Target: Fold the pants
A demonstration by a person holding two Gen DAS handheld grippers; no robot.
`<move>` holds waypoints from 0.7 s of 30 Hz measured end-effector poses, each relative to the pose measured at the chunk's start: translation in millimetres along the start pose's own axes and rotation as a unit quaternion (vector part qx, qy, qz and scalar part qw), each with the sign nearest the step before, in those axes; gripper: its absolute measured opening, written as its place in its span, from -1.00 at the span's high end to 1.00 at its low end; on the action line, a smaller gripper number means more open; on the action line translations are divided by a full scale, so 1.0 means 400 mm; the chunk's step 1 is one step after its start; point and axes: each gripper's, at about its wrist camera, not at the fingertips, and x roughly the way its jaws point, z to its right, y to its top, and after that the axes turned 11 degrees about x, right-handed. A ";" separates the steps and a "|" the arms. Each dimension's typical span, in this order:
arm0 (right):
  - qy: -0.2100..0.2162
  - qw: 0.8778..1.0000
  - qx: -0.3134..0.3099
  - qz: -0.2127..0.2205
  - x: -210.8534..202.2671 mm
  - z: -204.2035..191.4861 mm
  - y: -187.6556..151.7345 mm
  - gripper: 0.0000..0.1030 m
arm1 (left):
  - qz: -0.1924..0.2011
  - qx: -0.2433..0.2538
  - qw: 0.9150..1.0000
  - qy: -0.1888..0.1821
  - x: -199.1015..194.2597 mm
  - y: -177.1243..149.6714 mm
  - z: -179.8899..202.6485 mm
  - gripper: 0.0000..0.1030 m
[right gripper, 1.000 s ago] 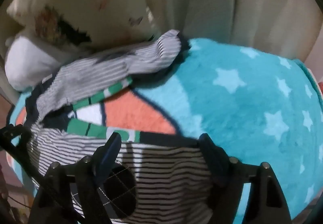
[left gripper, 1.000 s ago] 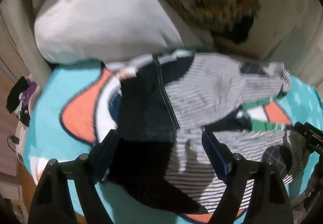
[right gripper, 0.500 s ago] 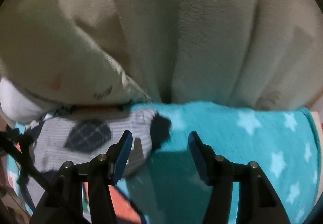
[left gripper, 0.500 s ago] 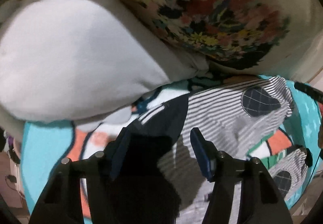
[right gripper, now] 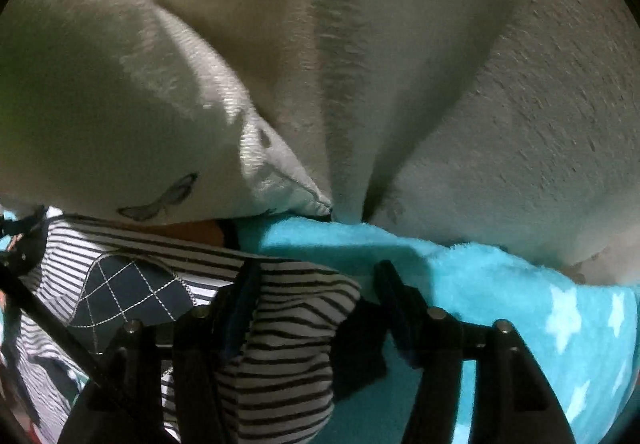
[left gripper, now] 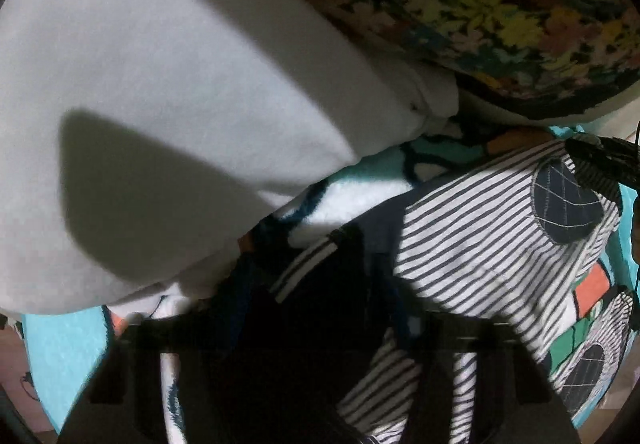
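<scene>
1. Pants [left gripper: 480, 244], striped black and white with dark checked knee patches [left gripper: 564, 211], lie on a turquoise blanket [right gripper: 500, 284] printed with white stars.
2. Left claw [left gripper: 316, 296] sits low over the dark waistband end of the pants; its jaws stand apart with dark cloth between them, but shadow hides whether they grip it.
3. Right claw [right gripper: 316, 300] has its jaws spread wide, the striped leg end lying between them without being pinched.
4. White pillow [left gripper: 160, 103] and a flowered cushion [left gripper: 500, 3] rest just behind the pants.
5. Cream curtain [right gripper: 360, 63] hangs behind the blanket.
</scene>
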 end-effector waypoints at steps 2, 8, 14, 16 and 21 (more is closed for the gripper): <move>0.023 1.000 0.011 -0.003 -0.026 -0.013 -0.010 0.71 | 0.001 -0.006 1.000 -0.019 -0.016 -0.003 -0.005 0.92; 0.040 0.999 0.017 0.033 -0.143 -0.028 -0.045 0.78 | 0.045 0.022 0.999 0.001 -0.115 -0.063 0.022 0.93; 0.056 0.996 0.029 0.067 -0.300 -0.054 -0.113 0.79 | 0.125 0.046 0.991 0.021 -0.316 -0.199 0.037 0.93; 0.062 0.995 0.037 0.071 -0.344 -0.047 -0.168 0.79 | 0.148 0.059 0.987 0.025 -0.382 -0.278 0.057 0.93; 0.062 0.995 0.069 0.045 -0.408 -0.012 -0.342 0.76 | 0.145 0.081 0.986 0.005 -0.431 -0.441 0.152 0.92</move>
